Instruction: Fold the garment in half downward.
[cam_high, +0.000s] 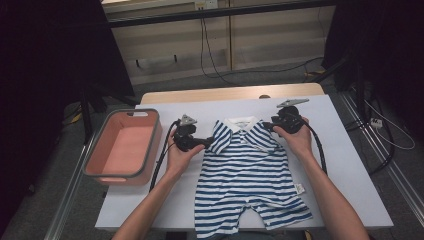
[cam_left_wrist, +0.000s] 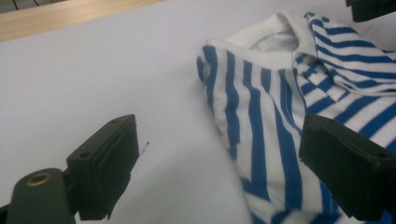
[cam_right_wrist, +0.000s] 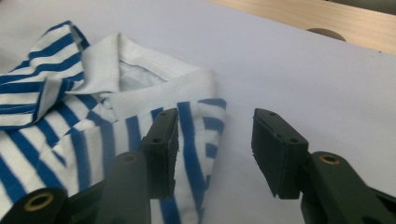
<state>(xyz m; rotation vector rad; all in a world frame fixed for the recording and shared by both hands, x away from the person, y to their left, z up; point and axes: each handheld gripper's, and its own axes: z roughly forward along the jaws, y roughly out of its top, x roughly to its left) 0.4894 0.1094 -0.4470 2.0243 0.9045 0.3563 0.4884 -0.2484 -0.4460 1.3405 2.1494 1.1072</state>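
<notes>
A blue-and-white striped baby romper (cam_high: 245, 175) with a white collar (cam_high: 241, 122) lies flat on the white table cover, collar at the far end. My left gripper (cam_high: 208, 142) is at the garment's left shoulder. In the left gripper view it (cam_left_wrist: 224, 163) stands open; the folded striped shoulder (cam_left_wrist: 252, 126) lies between its jaws, and the right jaw is over the cloth. My right gripper (cam_high: 270, 126) is at the opposite shoulder. In the right gripper view it (cam_right_wrist: 217, 149) is open astride the shoulder's edge (cam_right_wrist: 205, 135), one jaw over the stripes and the other over bare table.
A pink basket (cam_high: 125, 145) with a grey rim stands at the table's left edge, nothing visible in it. A wooden strip (cam_high: 230, 94) runs along the far edge. White cover (cam_high: 345, 165) lies bare right of the romper. Cables trail from both grippers.
</notes>
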